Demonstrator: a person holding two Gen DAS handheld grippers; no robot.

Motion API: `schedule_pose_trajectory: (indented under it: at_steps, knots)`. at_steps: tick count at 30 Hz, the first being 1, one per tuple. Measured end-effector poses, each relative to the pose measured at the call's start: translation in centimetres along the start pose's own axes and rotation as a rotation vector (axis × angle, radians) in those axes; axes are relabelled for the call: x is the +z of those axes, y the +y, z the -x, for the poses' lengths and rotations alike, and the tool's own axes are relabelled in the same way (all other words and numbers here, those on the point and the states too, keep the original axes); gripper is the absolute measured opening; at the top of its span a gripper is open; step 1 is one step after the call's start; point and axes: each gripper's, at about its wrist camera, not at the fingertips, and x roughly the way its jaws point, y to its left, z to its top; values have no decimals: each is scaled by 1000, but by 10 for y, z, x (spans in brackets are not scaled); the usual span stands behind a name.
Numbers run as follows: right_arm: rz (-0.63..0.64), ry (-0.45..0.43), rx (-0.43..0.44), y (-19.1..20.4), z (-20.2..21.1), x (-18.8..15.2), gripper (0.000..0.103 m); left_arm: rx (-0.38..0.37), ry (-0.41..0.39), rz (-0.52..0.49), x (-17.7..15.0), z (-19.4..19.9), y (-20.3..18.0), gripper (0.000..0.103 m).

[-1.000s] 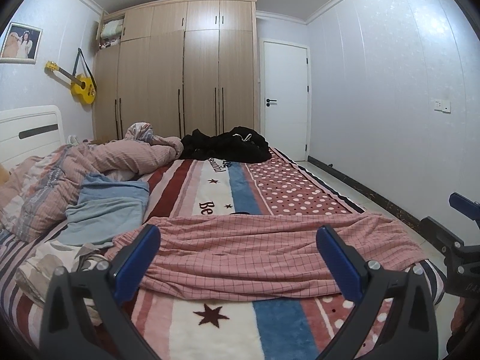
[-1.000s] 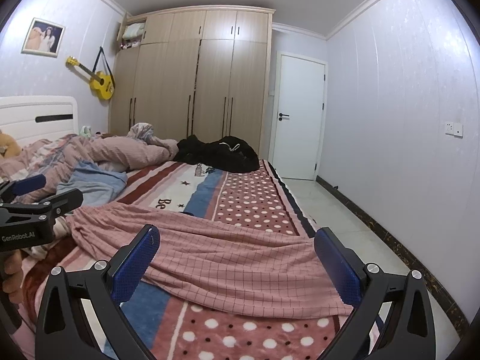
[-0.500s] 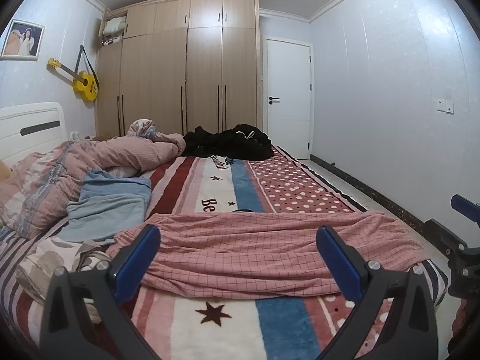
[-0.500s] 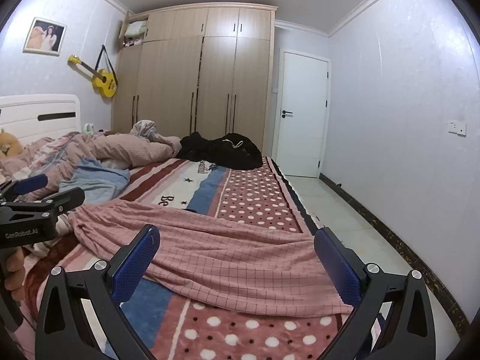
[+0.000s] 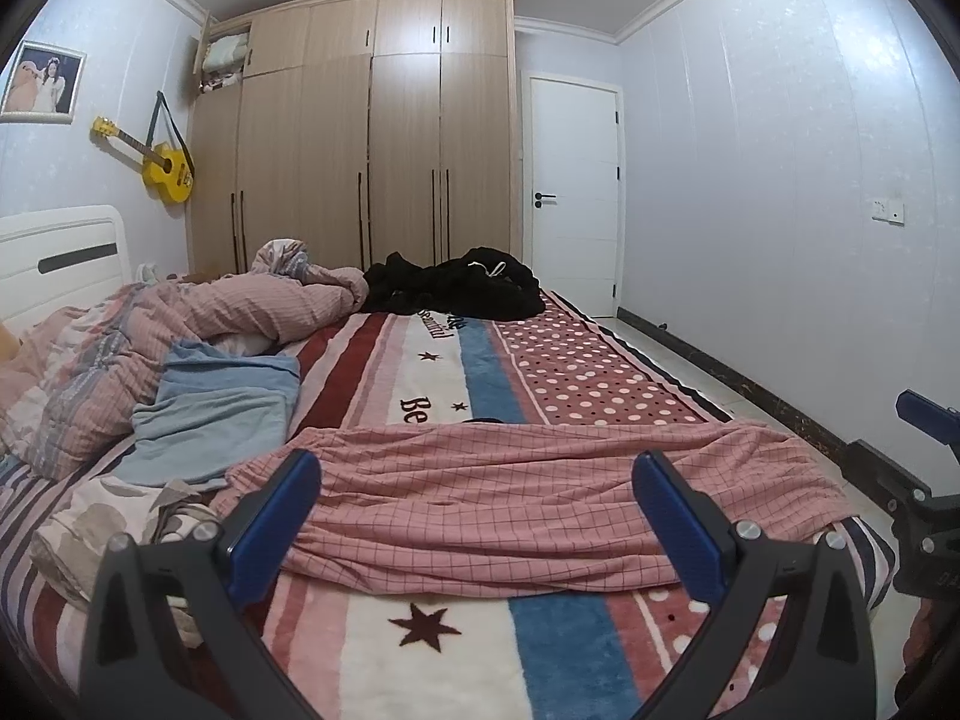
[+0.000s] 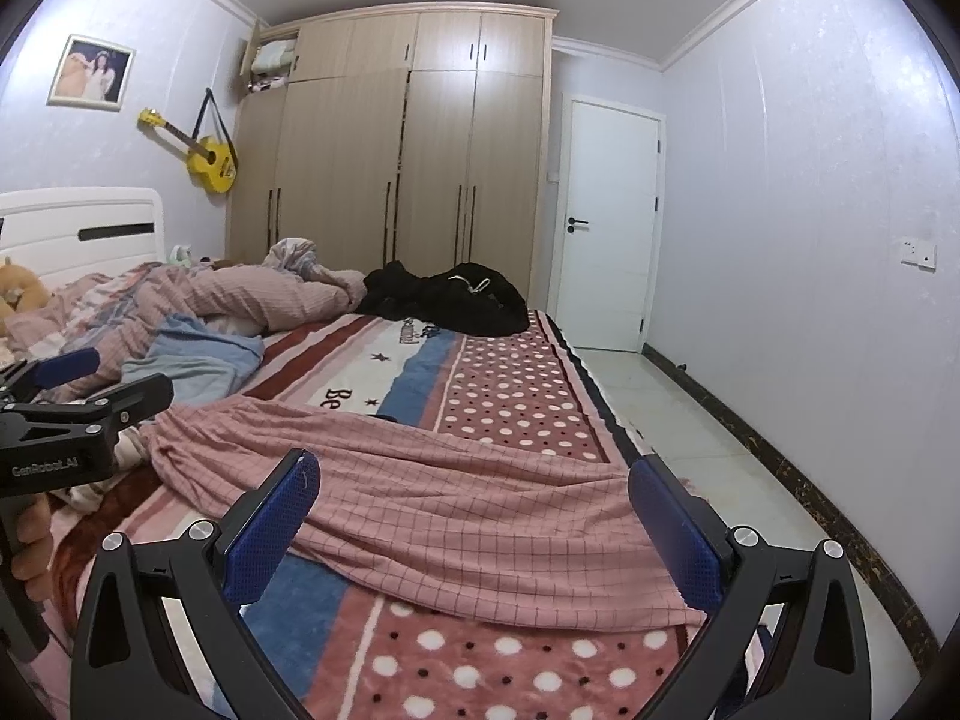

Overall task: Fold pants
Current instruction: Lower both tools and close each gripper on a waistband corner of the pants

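Jaws of both the left gripper (image 5: 477,507) and right gripper (image 6: 474,507) are spread and empty above the pants (image 5: 540,498), so a shallow pinch could snag the bedspread (image 5: 456,660) underneath too.

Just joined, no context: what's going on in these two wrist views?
A person holds a two-finger gripper in each hand over a bed. Pink checked pants lie spread across the foot of the bed, not yet folded. The left gripper and right gripper both hover just short of the pants with jaws wide open, gripping nothing. A blue cloth, a pink duvet and a black garment lie farther up the bed, untouched.
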Motion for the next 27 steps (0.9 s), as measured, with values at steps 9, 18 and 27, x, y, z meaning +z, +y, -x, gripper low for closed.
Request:
schedule_pose_trajectory:
  at_steps: [9, 18, 27]
  knots:
    - [6, -10, -46, -2, 10, 1, 103, -13, -23, 4, 3, 15, -5, 102]
    - [-39, -63, -61, -4, 25, -7, 102, -51, -2, 41, 1, 21, 2, 102]
    - [-204, 91, 48, -39, -21, -40, 103, -77, 266, 224, -48, -51, 52, 102]
